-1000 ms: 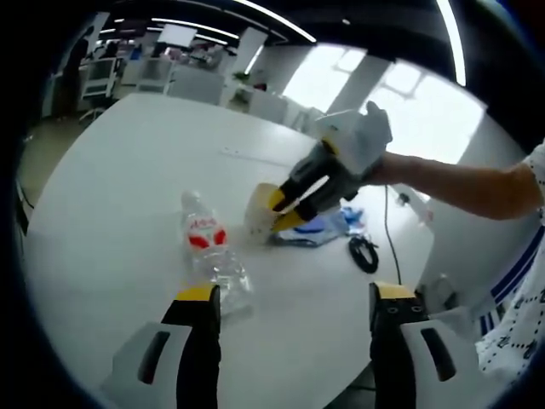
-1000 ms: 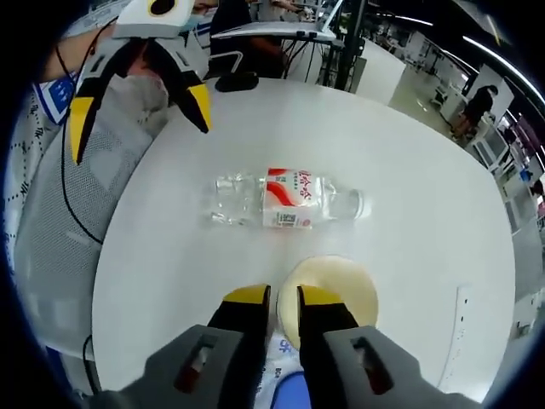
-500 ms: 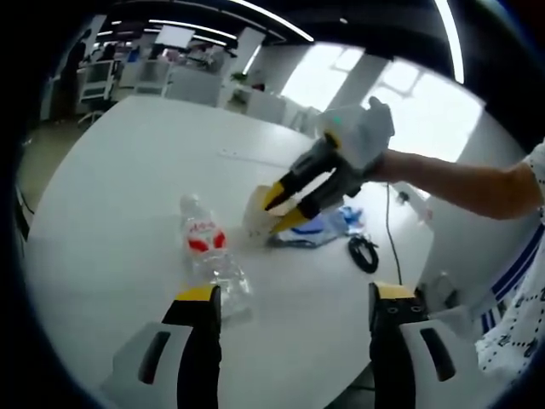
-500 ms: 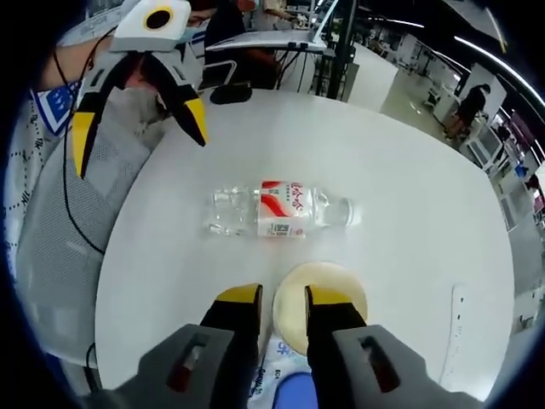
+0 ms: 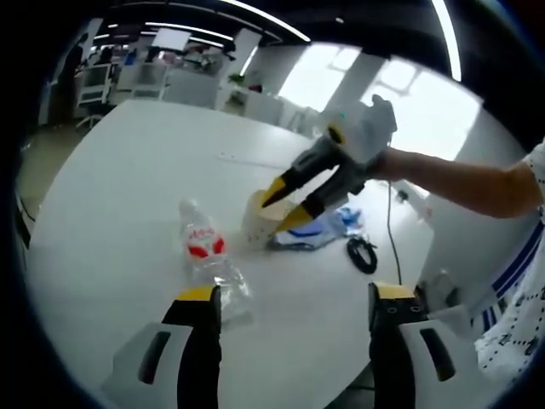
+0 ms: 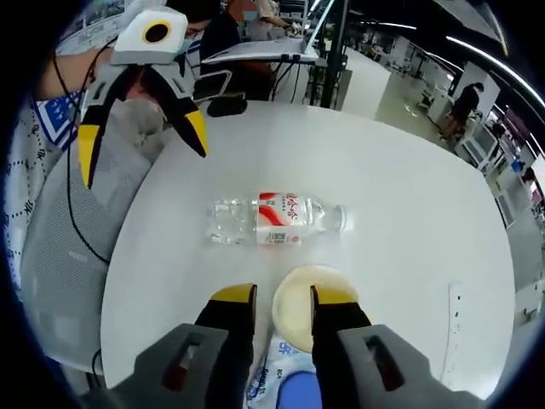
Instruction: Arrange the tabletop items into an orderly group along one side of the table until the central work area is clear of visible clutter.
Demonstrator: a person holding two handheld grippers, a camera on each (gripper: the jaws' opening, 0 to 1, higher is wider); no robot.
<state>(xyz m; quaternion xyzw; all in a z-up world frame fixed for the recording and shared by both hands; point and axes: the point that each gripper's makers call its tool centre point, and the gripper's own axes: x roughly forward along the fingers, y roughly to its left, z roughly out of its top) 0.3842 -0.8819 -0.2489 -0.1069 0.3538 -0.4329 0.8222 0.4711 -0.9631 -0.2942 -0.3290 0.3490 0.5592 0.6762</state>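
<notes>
Since the earlier frame, right gripper (image 6: 283, 296) jaws had parted and lifted clear of the cream bowl (image 6: 298, 298), empty. Left gripper (image 5: 294, 294): wide open, empty, hovering near the plastic bottle (image 5: 207, 256), which lay on its side just ahead. Blue packet (image 5: 319, 227) beside bowl. Risk, judged: bottle could roll across the white table (image 5: 111, 187) if nudged.

on the round table (image 6: 409, 196) a water bottle (image 6: 274, 220) lies on its side, a bowl (image 6: 298, 304) just beside it. in the left gripper view the bottle (image 5: 207, 256) sits left of the bowl (image 5: 256, 223); a plastic packet (image 5: 317, 228) lies right of the bowl, and a coiled cable (image 5: 363, 253) beyond the packet.
</notes>
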